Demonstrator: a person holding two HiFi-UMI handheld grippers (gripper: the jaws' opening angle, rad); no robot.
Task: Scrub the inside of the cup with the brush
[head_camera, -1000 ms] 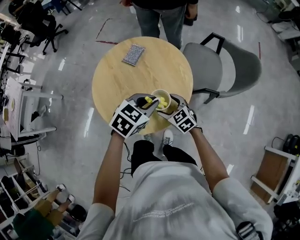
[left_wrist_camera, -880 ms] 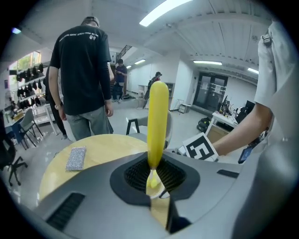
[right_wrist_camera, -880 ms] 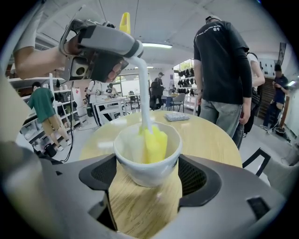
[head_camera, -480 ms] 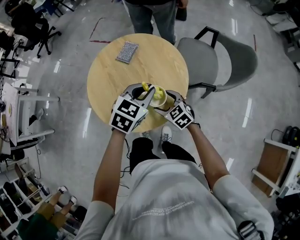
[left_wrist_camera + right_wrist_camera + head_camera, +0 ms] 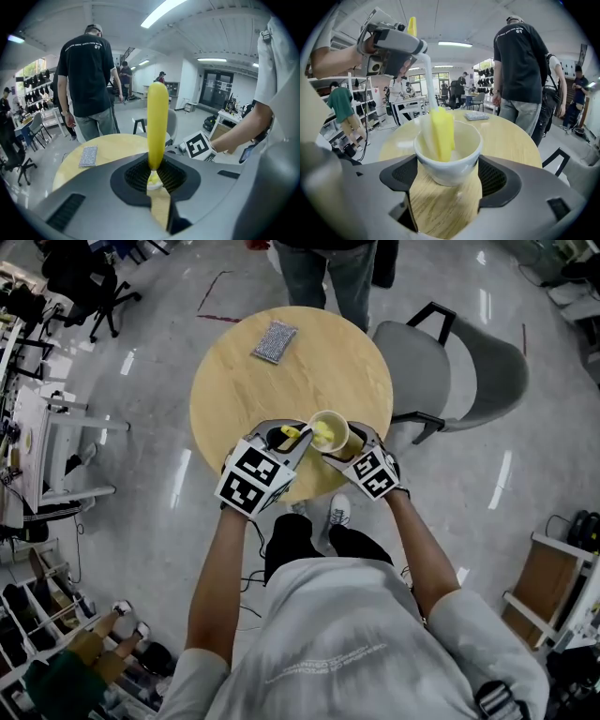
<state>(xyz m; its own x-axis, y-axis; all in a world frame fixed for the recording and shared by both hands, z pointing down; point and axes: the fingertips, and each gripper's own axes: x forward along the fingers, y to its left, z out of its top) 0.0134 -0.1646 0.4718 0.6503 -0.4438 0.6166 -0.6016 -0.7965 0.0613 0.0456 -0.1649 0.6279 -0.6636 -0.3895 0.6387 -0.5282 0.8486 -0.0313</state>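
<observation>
A white cup [image 5: 328, 434] is held over the near edge of the round wooden table [image 5: 244, 390], with my right gripper [image 5: 341, 452] shut on its sides. In the right gripper view the cup [image 5: 449, 161] sits between the jaws, and the brush's yellow sponge head [image 5: 443, 133] stands inside it. My left gripper [image 5: 293, 444] is shut on the brush's yellow handle [image 5: 157, 124], which rises straight up between its jaws. That gripper [image 5: 391, 47] hangs above and to the left of the cup, with the pale brush shaft running down into it.
A grey scouring pad [image 5: 274, 341] lies at the table's far side. A person in a black shirt [image 5: 86, 79] stands just beyond the table. A grey chair [image 5: 450, 371] stands at the table's right. Shelves and office chairs line the left.
Both grippers stay together at the cup. The brush handle's tip rose, then dropped back toward the cup's rim. The head camera shifted a little.
</observation>
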